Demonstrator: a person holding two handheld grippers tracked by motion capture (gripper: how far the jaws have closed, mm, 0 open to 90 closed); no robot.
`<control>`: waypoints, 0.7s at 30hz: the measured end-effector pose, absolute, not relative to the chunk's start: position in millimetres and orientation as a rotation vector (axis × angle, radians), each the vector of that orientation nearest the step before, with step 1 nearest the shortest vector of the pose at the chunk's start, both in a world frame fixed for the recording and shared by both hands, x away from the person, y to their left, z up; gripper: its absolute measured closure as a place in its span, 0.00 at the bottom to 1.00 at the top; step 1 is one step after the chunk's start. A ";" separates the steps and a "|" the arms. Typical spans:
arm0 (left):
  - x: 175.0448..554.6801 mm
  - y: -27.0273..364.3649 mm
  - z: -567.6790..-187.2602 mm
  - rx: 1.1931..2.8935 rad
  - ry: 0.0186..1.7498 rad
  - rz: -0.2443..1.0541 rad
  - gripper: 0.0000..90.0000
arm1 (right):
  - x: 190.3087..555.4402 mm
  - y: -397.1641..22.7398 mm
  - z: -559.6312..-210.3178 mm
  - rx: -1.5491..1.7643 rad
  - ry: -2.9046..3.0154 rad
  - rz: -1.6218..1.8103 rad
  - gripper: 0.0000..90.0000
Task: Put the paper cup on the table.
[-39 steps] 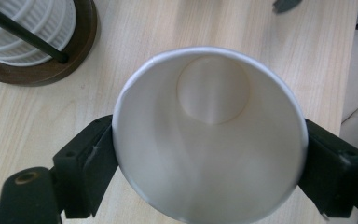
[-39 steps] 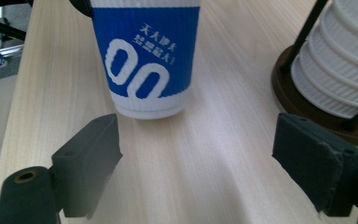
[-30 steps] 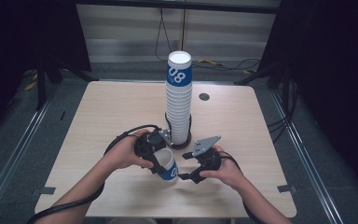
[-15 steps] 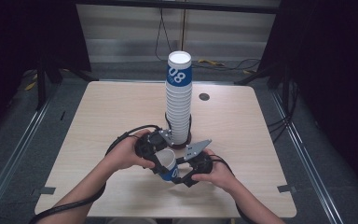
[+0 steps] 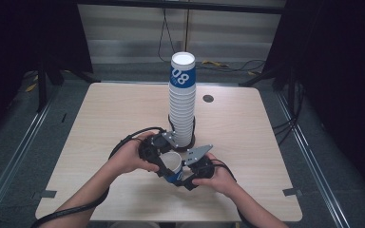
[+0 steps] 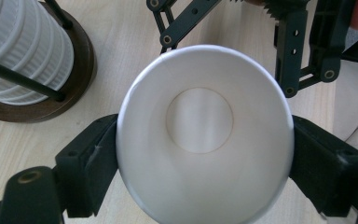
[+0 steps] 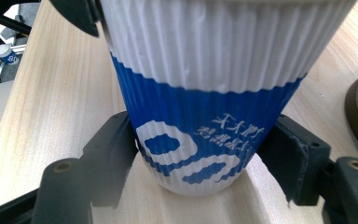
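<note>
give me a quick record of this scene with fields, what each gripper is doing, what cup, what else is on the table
work in hand: a single paper cup held between both grippers, near the table's front edge
cup: white ribbed top, blue band with white print, empty inside
left gripper: shut on the cup near its rim
right gripper: jaws have just been closing, now pressing the cup's blue lower part
stack of cups: tall, upright on a round dark wooden base with thin black rods, just behind the grippers
table: light wood

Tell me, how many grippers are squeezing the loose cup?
2. The left gripper clamps the cup up by its rim, and the right gripper clamps it lower down, near its blue bottom.
</note>
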State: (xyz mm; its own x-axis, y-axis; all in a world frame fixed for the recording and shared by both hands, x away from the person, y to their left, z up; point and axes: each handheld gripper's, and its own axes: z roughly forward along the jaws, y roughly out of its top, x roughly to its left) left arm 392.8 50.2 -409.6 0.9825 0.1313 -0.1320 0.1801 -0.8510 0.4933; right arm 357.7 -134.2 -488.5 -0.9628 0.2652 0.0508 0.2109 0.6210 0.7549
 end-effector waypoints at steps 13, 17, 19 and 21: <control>390.4 50.2 -404.4 2.583 0.200 -0.145 0.18 | 356.0 -136.9 -489.5 0.360 2.769 1.249 0.33; 389.7 54.4 -397.4 2.560 0.207 -0.155 0.21 | 355.7 -137.9 -491.8 0.341 2.779 1.190 0.33; 390.3 57.9 -395.4 2.558 0.204 -0.167 0.21 | 356.3 -141.4 -493.3 0.361 2.780 1.226 0.33; 391.9 62.0 -395.4 2.568 0.181 -0.147 0.21 | 356.7 -142.5 -492.8 0.360 2.771 1.210 0.32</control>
